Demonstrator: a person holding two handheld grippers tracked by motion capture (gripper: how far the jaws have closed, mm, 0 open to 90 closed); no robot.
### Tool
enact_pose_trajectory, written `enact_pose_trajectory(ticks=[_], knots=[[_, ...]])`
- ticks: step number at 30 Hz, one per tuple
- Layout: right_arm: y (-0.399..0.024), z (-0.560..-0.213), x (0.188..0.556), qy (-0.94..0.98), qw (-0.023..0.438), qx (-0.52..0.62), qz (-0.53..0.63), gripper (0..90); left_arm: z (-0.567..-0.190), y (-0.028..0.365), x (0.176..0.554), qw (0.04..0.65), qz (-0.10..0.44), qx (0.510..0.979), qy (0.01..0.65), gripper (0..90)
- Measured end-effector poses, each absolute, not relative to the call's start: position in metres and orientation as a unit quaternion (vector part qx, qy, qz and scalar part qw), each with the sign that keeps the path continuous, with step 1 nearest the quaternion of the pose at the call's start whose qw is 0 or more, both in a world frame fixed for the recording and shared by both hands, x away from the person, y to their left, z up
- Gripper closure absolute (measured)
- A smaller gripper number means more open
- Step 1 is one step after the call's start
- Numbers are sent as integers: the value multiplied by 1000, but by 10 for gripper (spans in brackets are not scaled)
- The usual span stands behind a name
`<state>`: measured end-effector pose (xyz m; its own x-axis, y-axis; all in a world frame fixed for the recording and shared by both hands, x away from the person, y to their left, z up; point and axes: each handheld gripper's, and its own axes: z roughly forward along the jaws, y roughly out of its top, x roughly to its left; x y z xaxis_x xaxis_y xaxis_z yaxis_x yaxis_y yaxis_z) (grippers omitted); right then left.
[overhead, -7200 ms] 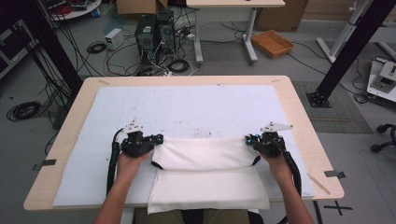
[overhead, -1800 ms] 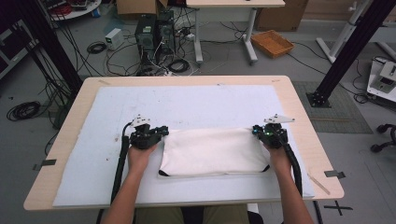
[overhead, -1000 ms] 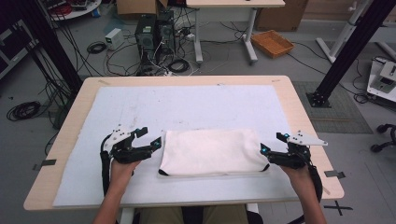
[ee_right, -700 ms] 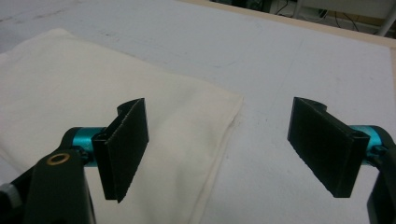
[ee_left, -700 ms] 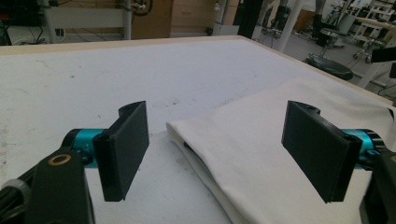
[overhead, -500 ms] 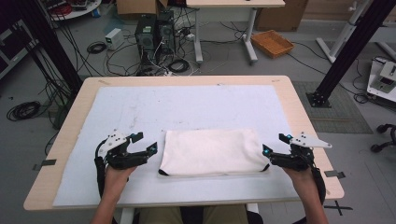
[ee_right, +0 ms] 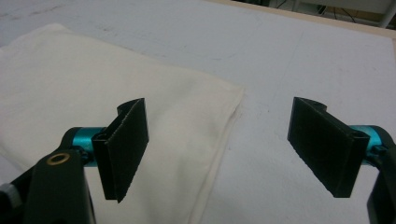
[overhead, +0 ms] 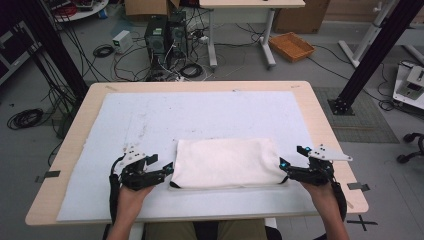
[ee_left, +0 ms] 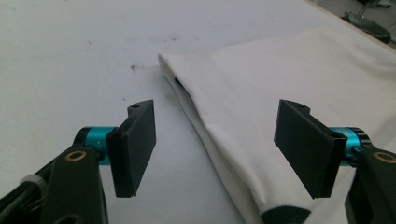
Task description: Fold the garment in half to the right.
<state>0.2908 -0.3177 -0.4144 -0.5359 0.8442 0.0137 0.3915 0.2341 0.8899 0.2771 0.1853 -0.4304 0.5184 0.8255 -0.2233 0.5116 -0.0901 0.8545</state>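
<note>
Both tongs gape wide and hold nothing: the left tongs (overhead: 167, 170) sit at the left end of the folded white cloth (overhead: 227, 162), the right tongs (overhead: 284, 167) at its right end. The cloth lies near-centre on the white mat (overhead: 150, 120) covering the surface, long axis left to right, each end equally close to its tongs. Nothing stands between.
</note>
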Motion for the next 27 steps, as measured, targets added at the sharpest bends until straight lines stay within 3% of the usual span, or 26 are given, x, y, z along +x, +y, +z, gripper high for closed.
enact_pose_trajectory(ticks=[7,13,17,27], knots=[[-317,-415,288,747,243,413,462,204,-446,168,270,456,141,745,467,317],[-313,-417,289,750,239,410,461,204,-452,158,266,420,154,766,462,408],[-312,-416,288,750,234,412,462,204,-452,149,261,396,193,779,446,520],[-307,-415,291,755,227,406,462,204,-453,147,258,392,194,773,460,666]])
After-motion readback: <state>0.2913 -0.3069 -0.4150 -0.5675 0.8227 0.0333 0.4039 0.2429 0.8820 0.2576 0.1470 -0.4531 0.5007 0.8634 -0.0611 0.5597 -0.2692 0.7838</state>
